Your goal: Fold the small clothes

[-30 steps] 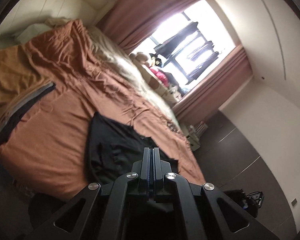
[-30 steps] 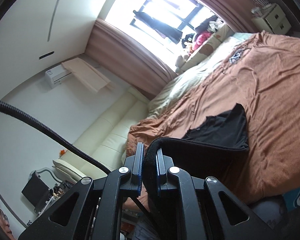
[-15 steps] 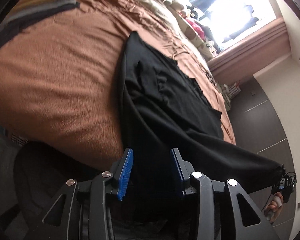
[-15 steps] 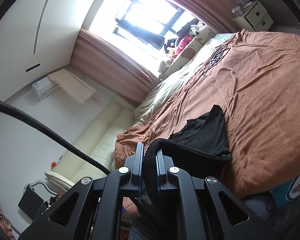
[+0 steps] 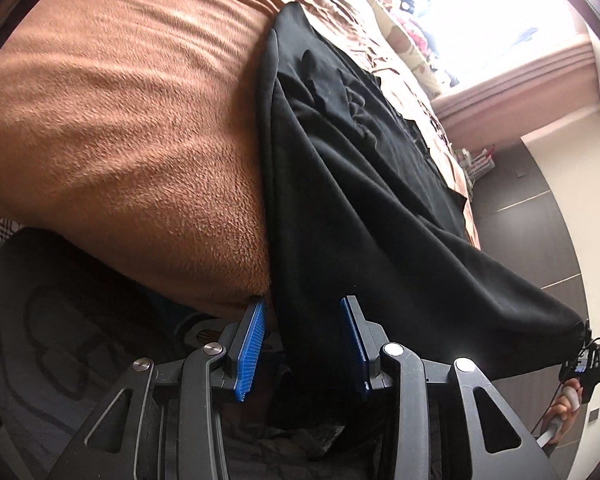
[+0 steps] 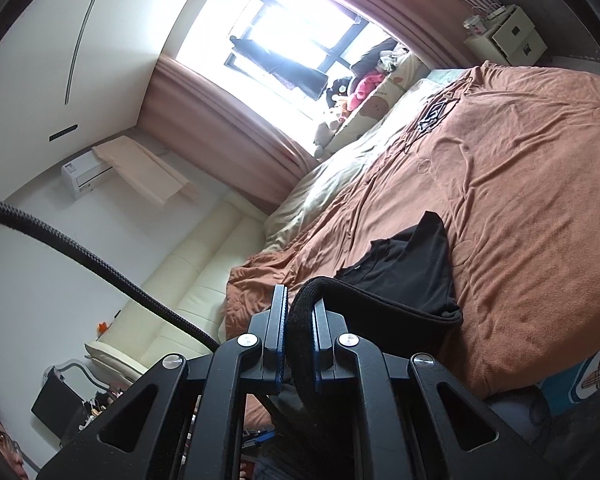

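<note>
Your left hand-held gripper (image 5: 303,344) stands wide apart, the black garment (image 5: 340,168) hanging loose between its blue pads (image 5: 252,344); your right hand-held gripper (image 6: 300,334) pinches the garment's edge, the rest lying on the brown bed (image 6: 520,208)

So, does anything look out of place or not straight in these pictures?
Yes. The black garment lies askew, creased, with its near part hanging off the edge of the brown bedspread. Only the right gripper pinches it; the left gripper is open around the hanging cloth.
</note>
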Demonstrator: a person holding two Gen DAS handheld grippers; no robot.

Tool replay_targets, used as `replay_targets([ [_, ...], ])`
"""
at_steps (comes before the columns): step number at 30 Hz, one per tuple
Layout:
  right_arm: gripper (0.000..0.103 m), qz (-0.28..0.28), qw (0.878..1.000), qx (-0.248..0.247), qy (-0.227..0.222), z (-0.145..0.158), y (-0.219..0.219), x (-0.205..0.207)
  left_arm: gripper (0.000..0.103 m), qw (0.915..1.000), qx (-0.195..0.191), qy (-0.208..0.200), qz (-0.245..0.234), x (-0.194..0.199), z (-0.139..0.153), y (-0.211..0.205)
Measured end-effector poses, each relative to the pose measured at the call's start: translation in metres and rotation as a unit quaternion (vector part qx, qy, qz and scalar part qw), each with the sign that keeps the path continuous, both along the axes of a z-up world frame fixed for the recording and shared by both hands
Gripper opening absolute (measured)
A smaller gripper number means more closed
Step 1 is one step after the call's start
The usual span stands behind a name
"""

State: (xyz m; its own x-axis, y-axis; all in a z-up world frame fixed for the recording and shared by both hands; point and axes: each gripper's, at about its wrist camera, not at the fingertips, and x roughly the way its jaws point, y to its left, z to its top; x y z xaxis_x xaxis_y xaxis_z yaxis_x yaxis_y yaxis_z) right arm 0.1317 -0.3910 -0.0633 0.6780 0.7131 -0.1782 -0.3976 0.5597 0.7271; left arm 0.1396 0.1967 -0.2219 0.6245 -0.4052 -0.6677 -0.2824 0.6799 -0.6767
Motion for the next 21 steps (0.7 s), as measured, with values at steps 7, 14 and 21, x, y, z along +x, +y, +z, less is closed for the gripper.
replay_targets([
  [7,0.007,-0.002,1.0,-0.002,0.004,0.001,-0.006,0.002,0.04,0.9999,-0.007,0.006,-0.014,0.005,-0.015,-0.014],
  [14,0.007,-0.003,1.0,-0.003,0.007,0.002,-0.009,0.002,0.009,0.9988,-0.014,-0.016,-0.044,0.008,-0.019,-0.029],
  [21,0.007,0.002,1.0,0.001,0.004,0.004,-0.01,0.002,0.005,0.996,-0.037,-0.069,-0.044,-0.013,0.032,-0.008],
])
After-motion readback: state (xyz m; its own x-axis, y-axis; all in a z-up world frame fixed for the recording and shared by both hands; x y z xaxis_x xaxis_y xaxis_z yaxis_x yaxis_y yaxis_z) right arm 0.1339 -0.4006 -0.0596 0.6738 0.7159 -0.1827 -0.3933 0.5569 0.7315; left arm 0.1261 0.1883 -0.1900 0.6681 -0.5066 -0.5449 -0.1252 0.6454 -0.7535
